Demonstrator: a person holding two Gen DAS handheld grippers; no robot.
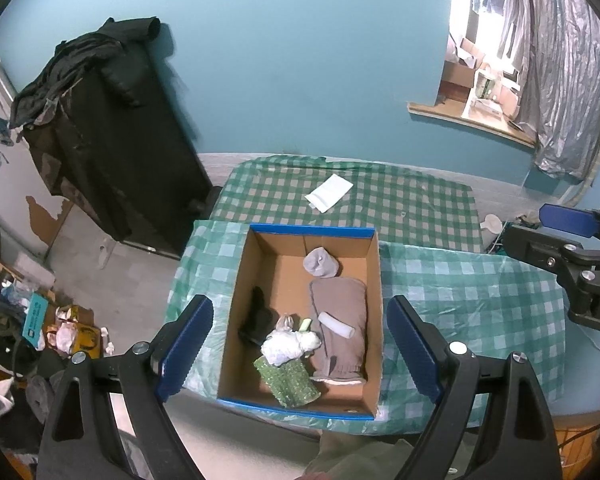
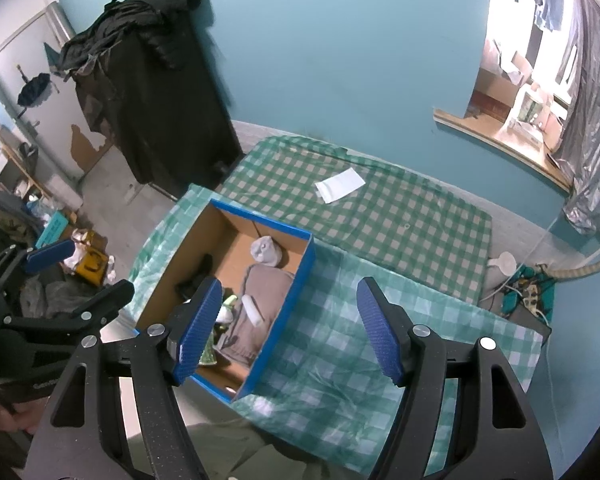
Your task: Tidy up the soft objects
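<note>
A blue-edged cardboard box (image 1: 374,276) (image 2: 296,280) stands on the green checked tablecloth (image 1: 460,300) (image 2: 340,340). In it lie a folded grey-brown cloth (image 1: 340,320) (image 2: 260,296), a rolled grey sock (image 1: 320,262) (image 2: 265,251), a white roll (image 1: 336,324) (image 2: 252,310), a black item (image 1: 256,318), a white bundle (image 1: 290,344) and a green sparkly item (image 1: 292,382). My left gripper (image 1: 296,348) is open and empty, high above the box. My right gripper (image 2: 290,328) is open and empty, above the box's right wall.
A white paper (image 1: 329,192) (image 2: 340,185) lies on the far checked cloth. A black-draped cabinet (image 1: 112,152) (image 2: 160,92) stands at the left. Clutter covers the floor at the left (image 1: 60,332). Cables and a power strip (image 2: 528,292) lie on the floor at the right.
</note>
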